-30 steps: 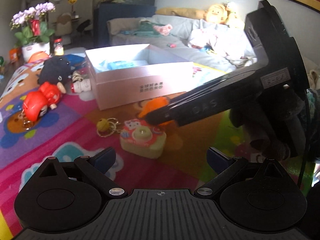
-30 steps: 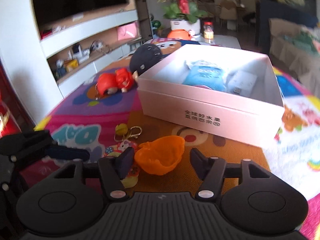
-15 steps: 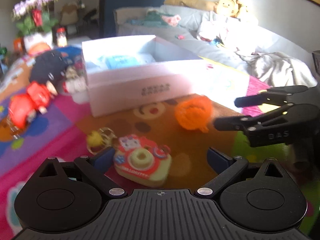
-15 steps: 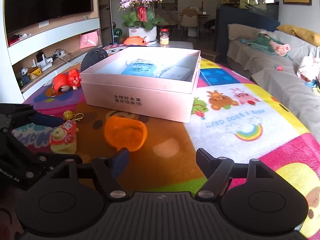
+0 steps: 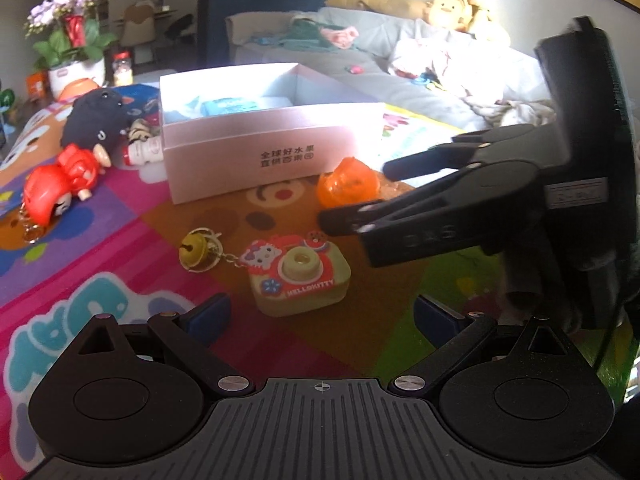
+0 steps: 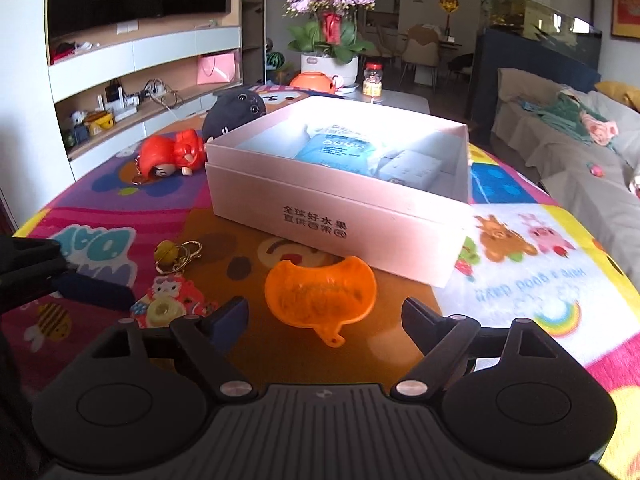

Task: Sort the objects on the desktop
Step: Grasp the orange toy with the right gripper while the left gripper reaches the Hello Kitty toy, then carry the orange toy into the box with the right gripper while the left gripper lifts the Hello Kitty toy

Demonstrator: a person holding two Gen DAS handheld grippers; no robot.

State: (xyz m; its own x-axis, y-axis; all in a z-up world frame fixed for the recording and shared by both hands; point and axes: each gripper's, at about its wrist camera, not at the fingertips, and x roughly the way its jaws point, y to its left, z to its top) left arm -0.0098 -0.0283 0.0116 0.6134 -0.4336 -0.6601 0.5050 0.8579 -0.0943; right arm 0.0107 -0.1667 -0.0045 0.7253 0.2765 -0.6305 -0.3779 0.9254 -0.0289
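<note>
On the play mat (image 6: 520, 272), one orange toy (image 6: 320, 294) lies before the right tool (image 6: 324, 312), whose jaws are opening, touching nothing. One pink box (image 6: 340, 204) stands just behind. The left tool (image 5: 320, 316), open, faces one camera keychain (image 5: 298, 276); one red doll (image 5: 60, 188) lies well aside.

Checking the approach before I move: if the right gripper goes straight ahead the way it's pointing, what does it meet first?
Most likely the orange toy lying on the mat just ahead of the opening right gripper; the pink box sits behind it.
</note>
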